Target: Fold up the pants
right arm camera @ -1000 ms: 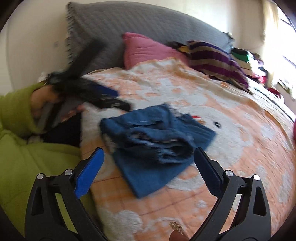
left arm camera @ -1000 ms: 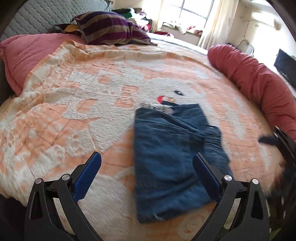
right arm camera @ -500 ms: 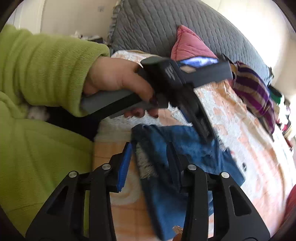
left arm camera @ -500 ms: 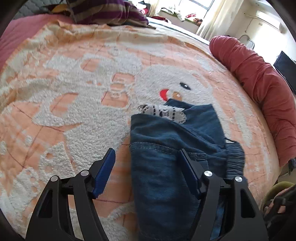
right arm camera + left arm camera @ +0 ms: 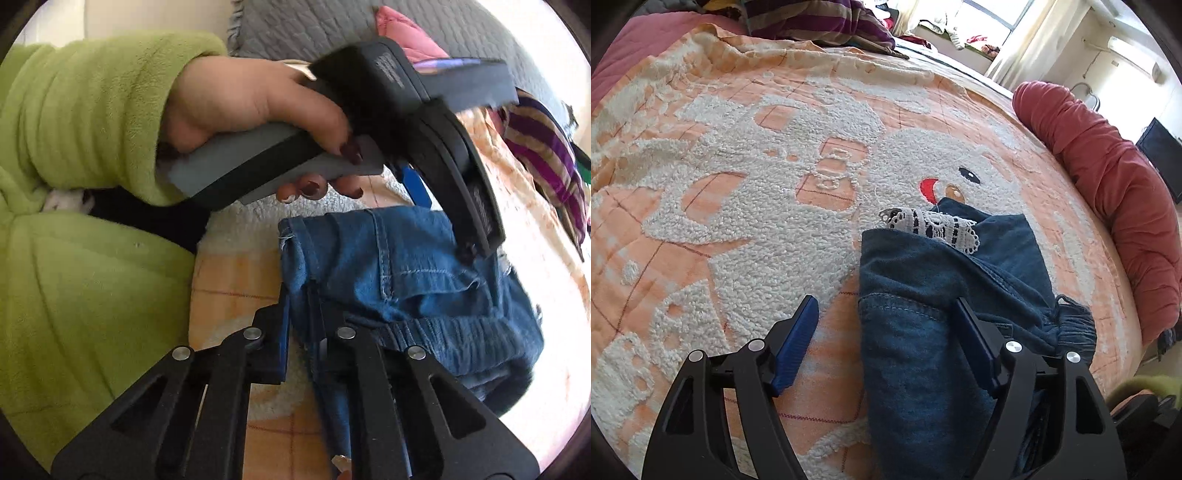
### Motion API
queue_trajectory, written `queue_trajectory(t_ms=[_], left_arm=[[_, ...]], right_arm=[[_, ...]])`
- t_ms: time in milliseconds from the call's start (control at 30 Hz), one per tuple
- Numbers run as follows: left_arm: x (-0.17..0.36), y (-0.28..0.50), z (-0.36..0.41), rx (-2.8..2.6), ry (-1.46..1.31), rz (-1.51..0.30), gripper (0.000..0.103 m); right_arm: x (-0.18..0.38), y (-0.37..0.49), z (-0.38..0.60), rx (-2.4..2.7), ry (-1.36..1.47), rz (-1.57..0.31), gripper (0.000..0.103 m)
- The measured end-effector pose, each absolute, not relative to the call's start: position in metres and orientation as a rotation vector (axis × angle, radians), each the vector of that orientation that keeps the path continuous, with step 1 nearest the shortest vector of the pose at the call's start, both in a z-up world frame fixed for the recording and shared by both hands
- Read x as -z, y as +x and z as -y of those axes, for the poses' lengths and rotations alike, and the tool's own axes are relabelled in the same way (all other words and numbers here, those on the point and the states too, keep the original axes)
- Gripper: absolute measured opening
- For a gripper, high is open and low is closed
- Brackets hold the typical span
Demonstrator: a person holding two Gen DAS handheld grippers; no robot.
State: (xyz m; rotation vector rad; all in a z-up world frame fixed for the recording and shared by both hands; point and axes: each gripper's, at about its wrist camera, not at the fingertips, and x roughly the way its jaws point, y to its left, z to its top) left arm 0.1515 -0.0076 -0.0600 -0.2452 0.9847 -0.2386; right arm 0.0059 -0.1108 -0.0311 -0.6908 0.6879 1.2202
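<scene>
An orange-and-white fleece blanket [image 5: 746, 206] with a raised snowman figure covers the bed and serves as the landmark for everything here. Along its far right edge lies a long rolled red quilt [image 5: 1115, 192]; at its head end sit a purple striped pillow [image 5: 812, 22], a pink pillow [image 5: 406, 33] and a grey quilted headboard cushion [image 5: 314, 22].

The denim pants [image 5: 923, 350] lie folded into a compact bundle on the blanket, near its front edge, just below the snowman's red mouth. A strip of white lace trim [image 5: 934, 227] pokes out from the bundle's far end, resting against the blanket.

A person's green fleece sleeve [image 5: 85, 110] reaches in over the blanket's near-left corner, and the left hand [image 5: 251, 107] grips the handle of the left gripper [image 5: 886, 332]. That gripper hangs over the pants with its blue pads wide apart: the left pad is over bare blanket, the right pad is over the denim, and the bundle's left edge lies between them without being pinched. Its jaws have just been opening a little.

The right gripper [image 5: 299, 328] is at the near corner of the pants, its jaws having just closed, and its two fingers are clamped together on a fold of denim at the bundle's edge, close above the blanket.
</scene>
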Motion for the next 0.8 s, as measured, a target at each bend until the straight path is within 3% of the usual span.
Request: queue_trajectory(t_ms=[200,267,333,500,600,800], left_arm=[[0.050,0.141,0.005,0.225,-0.226,-0.960,0.079],[0.044,0.139,0.005,0.223,-0.222,-0.944,0.080],[0.038,0.135,0.006,0.218,-0.212,-0.925,0.087],[0.021,0.123,0.005,0.211,-0.190,-0.877,0.087],[0.008,0.115,0.005,0.204,-0.173,-0.844,0.096],[-0.006,0.103,0.009,0.194,-0.152,-0.809,0.098]], right_arm=[[-0.005,0.003,0.136,-1.232,-0.563,-0.667,0.022],[-0.019,0.000,0.148,-1.242,-0.515,-0.648,0.022],[-0.029,-0.001,0.155,-1.248,-0.474,-0.632,0.023],[-0.046,-0.006,0.175,-1.185,-0.421,-0.585,0.036],[-0.055,0.001,0.185,-1.134,-0.379,-0.562,0.045],[-0.066,0.018,0.210,-1.014,-0.293,-0.521,0.062]])
